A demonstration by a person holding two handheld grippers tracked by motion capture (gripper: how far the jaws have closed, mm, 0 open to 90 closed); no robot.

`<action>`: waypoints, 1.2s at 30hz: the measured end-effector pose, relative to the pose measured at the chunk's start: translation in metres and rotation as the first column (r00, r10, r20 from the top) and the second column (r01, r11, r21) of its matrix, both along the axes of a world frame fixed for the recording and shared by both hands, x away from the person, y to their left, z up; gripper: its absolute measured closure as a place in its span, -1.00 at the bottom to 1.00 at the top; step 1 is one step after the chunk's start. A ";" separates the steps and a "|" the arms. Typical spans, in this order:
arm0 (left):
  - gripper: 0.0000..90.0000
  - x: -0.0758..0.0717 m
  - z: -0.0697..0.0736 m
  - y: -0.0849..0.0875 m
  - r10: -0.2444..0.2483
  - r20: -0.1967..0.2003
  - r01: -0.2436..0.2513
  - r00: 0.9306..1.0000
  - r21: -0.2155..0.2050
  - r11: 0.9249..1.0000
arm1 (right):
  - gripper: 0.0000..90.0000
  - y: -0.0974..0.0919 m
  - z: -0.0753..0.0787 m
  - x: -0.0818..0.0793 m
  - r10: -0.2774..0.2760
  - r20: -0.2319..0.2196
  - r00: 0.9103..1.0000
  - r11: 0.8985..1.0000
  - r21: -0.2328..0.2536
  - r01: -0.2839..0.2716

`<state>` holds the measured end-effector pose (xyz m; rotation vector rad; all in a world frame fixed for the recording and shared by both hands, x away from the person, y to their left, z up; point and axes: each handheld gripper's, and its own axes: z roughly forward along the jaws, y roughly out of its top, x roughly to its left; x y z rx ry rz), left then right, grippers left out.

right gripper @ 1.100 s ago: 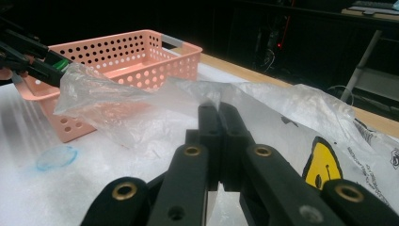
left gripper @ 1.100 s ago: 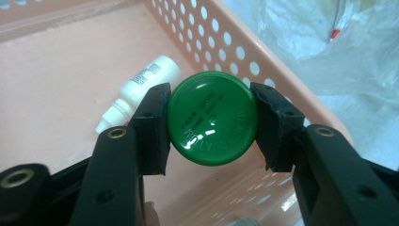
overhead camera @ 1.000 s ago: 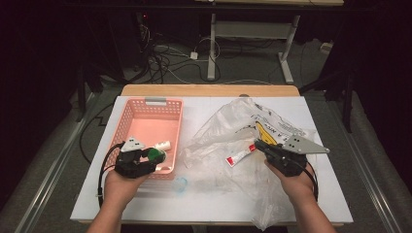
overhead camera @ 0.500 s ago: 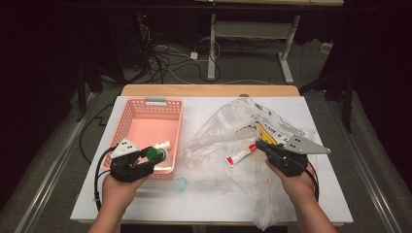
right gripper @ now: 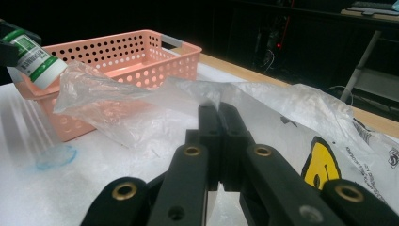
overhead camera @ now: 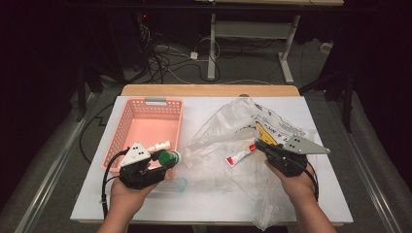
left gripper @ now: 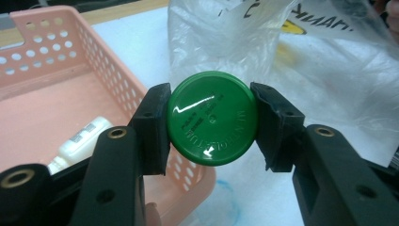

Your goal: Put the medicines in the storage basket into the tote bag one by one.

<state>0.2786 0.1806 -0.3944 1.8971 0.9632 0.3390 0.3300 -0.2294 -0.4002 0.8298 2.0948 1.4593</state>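
Left gripper (left gripper: 211, 120): jaws part-way closed on a green-capped bottle (left gripper: 212, 117), gripped across the cap; in the high view it is held at the near right corner of the pink basket (overhead camera: 145, 104), over the rim. Right gripper (right gripper: 219, 141): jaws pressed together, apparently pinching the clear plastic bag (overhead camera: 233, 131), which is held down on the white table (overhead camera: 204, 204).

Progress, as judged: one small white bottle (overhead camera: 159, 145) is already lodged in the basket; the green-capped bottle is out of the bag but not yet set down. A red-and-white tube (overhead camera: 241, 156) remains inside the bag, so unpacking is judged roughly half done.

Obscured: the bottle's body is hidden behind its cap in the left gripper view. Further bag contents cannot be made out through the creased film. A bluish disc (overhead camera: 180, 183) beside the basket is unidentified.
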 end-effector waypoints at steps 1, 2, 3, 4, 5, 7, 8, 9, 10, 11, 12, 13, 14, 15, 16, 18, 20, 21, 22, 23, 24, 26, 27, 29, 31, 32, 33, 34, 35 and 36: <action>0.11 -0.001 0.002 -0.001 -0.004 0.004 0.004 1.000 -0.007 1.000 | 1.00 0.000 0.000 0.000 -0.001 -0.001 1.000 1.000 0.001 0.001; 0.11 -0.002 0.003 -0.001 -0.008 0.008 0.008 1.000 -0.011 1.000 | 1.00 0.000 0.000 0.000 -0.001 -0.001 1.000 1.000 0.003 0.001; 0.11 -0.004 0.005 -0.002 -0.015 0.014 0.015 1.000 -0.013 1.000 | 1.00 0.000 0.000 0.000 -0.001 -0.001 1.000 1.000 0.004 0.001; 0.11 -0.005 0.006 -0.004 -0.020 0.017 0.020 1.000 -0.017 1.000 | 1.00 0.000 0.000 0.000 -0.001 -0.001 1.000 1.000 0.004 0.001; 0.11 -0.006 0.008 -0.005 -0.027 0.021 0.027 0.999 -0.019 0.999 | 1.00 0.000 0.000 0.000 -0.001 -0.001 1.000 1.000 0.004 0.001; 0.11 -0.009 0.010 -0.009 -0.043 0.025 0.043 0.999 -0.026 0.999 | 1.00 0.000 0.000 0.000 -0.001 0.000 1.000 1.000 0.002 0.001; 0.11 -0.010 0.011 -0.011 -0.051 0.029 0.052 0.998 -0.022 0.998 | 1.00 0.000 0.000 0.000 0.000 0.000 1.000 1.000 0.002 0.000; 0.11 -0.011 0.012 -0.014 -0.060 0.033 0.060 0.998 -0.021 0.998 | 1.00 0.000 0.000 0.000 0.001 0.001 1.000 1.000 0.002 -0.001; 0.11 -0.012 0.013 -0.016 -0.068 0.035 0.068 0.997 -0.019 0.997 | 1.00 0.001 0.000 0.000 0.004 0.003 1.000 1.000 -0.001 -0.004; 0.11 -0.012 0.013 -0.019 -0.073 0.037 0.074 0.997 -0.020 0.997 | 1.00 0.001 0.000 0.000 0.005 0.001 1.000 1.000 -0.002 -0.005; 0.11 -0.013 0.013 -0.022 -0.080 0.039 0.081 0.996 -0.017 0.997 | 1.00 0.001 0.000 0.000 0.003 0.000 1.000 1.000 -0.003 -0.003; 0.11 -0.013 0.013 -0.025 -0.086 0.039 0.087 0.996 -0.016 0.996 | 1.00 0.002 0.000 0.000 0.003 0.001 1.000 1.000 -0.003 -0.003; 0.11 -0.014 0.012 -0.027 -0.094 0.038 0.094 0.995 -0.015 0.995 | 1.00 0.002 0.000 0.000 0.004 0.001 1.000 1.000 -0.004 -0.004; 0.11 -0.014 0.011 -0.030 -0.099 0.036 0.100 0.994 -0.016 0.995 | 1.00 0.002 0.000 0.000 0.004 0.001 1.000 1.000 -0.004 -0.004; 0.11 -0.014 0.010 -0.032 -0.106 0.034 0.107 0.994 -0.016 0.994 | 1.00 0.002 0.000 0.000 0.005 0.002 1.000 1.000 -0.004 -0.005; 0.11 -0.014 0.008 -0.037 -0.118 0.028 0.118 0.993 -0.017 0.993 | 1.00 0.002 0.000 0.000 0.004 0.001 1.000 1.000 -0.004 -0.004; 0.11 -0.014 0.006 -0.043 -0.131 0.025 0.131 0.991 -0.011 0.991 | 1.00 0.002 0.000 0.000 0.005 0.001 1.000 1.000 -0.004 -0.005; 0.11 -0.014 0.004 -0.045 -0.136 0.025 0.136 0.990 -0.008 0.991 | 1.00 0.002 0.000 0.000 0.005 0.001 1.000 1.000 -0.005 -0.005; 0.11 -0.014 0.003 -0.048 -0.142 0.022 0.142 0.990 -0.007 0.990 | 1.00 0.003 0.000 0.000 0.006 -0.001 1.000 1.000 -0.005 -0.006; 0.11 -0.014 0.001 -0.050 -0.148 0.020 0.148 0.989 -0.007 0.989 | 1.00 0.003 0.000 0.000 0.007 0.001 1.000 1.000 -0.005 -0.007; 0.11 -0.014 0.000 -0.052 -0.153 0.019 0.153 0.988 -0.006 0.988 | 1.00 0.003 0.000 0.000 0.008 0.000 1.000 1.000 -0.005 -0.008; 0.11 -0.013 -0.003 -0.057 -0.164 0.015 0.164 0.986 -0.008 0.986 | 1.00 0.003 0.000 -0.001 0.006 0.000 1.000 1.000 -0.006 -0.006; 0.11 -0.013 -0.004 -0.060 -0.169 0.012 0.169 0.986 -0.006 0.986 | 1.00 0.004 0.000 -0.001 0.006 0.000 1.000 1.000 -0.007 -0.006; 0.11 -0.013 -0.008 -0.065 -0.181 0.002 0.181 0.984 -0.004 0.984 | 1.00 0.004 -0.001 -0.001 0.009 0.002 1.000 1.000 -0.008 -0.009; 0.11 -0.012 -0.012 -0.071 -0.192 -0.005 0.192 0.981 0.000 0.981 | 1.00 0.004 -0.001 -0.001 0.010 0.000 1.000 1.000 -0.009 -0.010; 0.11 -0.012 -0.014 -0.074 -0.197 -0.009 0.197 0.980 0.006 0.980 | 1.00 0.005 -0.001 -0.001 0.010 0.001 1.000 1.000 -0.009 -0.010; 0.11 -0.011 -0.016 -0.077 -0.201 -0.011 0.201 0.980 0.007 0.980 | 1.00 0.005 -0.001 -0.001 0.010 0.001 1.000 1.000 -0.009 -0.010; 0.11 -0.010 -0.017 -0.081 -0.205 -0.015 0.206 0.979 0.008 0.979 | 1.00 0.005 0.000 -0.001 0.009 0.000 1.000 1.000 -0.008 -0.009; 0.11 -0.010 -0.019 -0.084 -0.212 -0.017 0.212 0.977 0.014 0.977 | 1.00 0.004 0.000 -0.001 0.009 0.000 1.000 1.000 -0.007 -0.009; 0.11 -0.009 -0.020 -0.088 -0.218 -0.017 0.218 0.976 0.020 0.976 | 1.00 0.004 0.000 -0.001 0.010 0.001 1.000 1.000 -0.006 -0.010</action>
